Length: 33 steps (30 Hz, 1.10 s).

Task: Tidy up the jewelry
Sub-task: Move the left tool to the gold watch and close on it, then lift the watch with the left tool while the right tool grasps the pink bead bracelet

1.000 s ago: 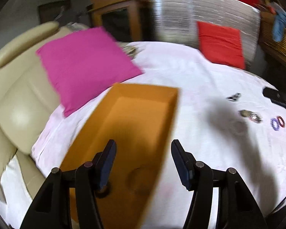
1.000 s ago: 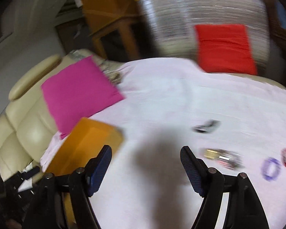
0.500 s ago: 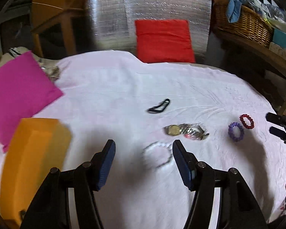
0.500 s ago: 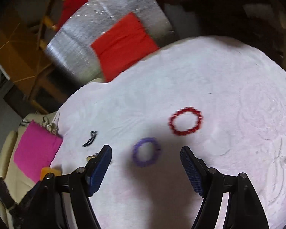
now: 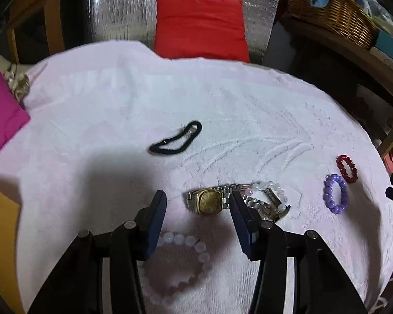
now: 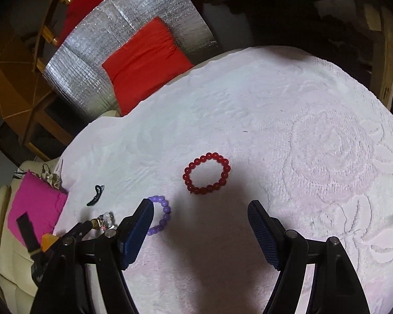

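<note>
Both wrist cams look down close; share red bracelet.

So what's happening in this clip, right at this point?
A person with a gripper in each hand is sorting jewelry spread on a white cloth. Both grippers are open and hold nothing. The left gripper hovers near the gold watch, with a pale bead bracelet just below it. The right gripper points at the red bracelet, the purple bracelet beside its left finger. A black hair tie lies further off. Nothing is picked up yet.
</note>
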Available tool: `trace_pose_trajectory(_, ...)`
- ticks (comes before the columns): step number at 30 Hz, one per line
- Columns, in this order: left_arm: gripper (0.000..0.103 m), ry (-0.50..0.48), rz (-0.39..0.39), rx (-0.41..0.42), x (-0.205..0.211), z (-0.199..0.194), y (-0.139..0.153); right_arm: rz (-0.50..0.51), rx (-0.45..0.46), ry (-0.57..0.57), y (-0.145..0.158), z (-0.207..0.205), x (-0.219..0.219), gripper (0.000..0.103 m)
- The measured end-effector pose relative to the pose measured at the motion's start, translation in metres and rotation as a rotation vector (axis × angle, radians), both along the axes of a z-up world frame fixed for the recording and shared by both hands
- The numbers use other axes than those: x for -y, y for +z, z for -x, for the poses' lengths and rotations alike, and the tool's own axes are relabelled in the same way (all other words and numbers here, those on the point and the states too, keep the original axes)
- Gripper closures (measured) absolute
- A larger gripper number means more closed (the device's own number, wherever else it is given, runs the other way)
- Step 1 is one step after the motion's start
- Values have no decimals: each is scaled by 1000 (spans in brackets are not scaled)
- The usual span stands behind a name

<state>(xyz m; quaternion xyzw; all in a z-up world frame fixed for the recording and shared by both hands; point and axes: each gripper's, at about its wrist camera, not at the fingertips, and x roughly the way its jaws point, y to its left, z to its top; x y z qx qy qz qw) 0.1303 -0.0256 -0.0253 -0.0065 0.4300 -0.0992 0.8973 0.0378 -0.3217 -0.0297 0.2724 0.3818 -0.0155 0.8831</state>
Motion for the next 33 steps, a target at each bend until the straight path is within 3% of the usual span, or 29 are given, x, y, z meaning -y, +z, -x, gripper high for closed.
trace_pose_trajectory(2,66,-28,14,-22,4,-4,-6,11,-2,2,1,-2,-2,25)
trace_pose_trajectory(7,77,-50,35,-18,6,-9,-8,28,0,-3,2,-5,-6,25)
trace_pose_trajectory(16,78,-113,90,33,7,7,9,32,-32,-37,-5,-9,-2,25)
trace_pose_trajectory(24,78,-151,263,158,-15,31,59,41,-15,6,-3,-13,-23,25)
trace_pose_trajectory(31,79,-161,336,240,-33,39,83,54,-11,82,-3,-20,-56,25)
trace_pose_trajectory(33,89,-143,344,263,-43,42,88,53,-1,107,-3,-21,-66,25)
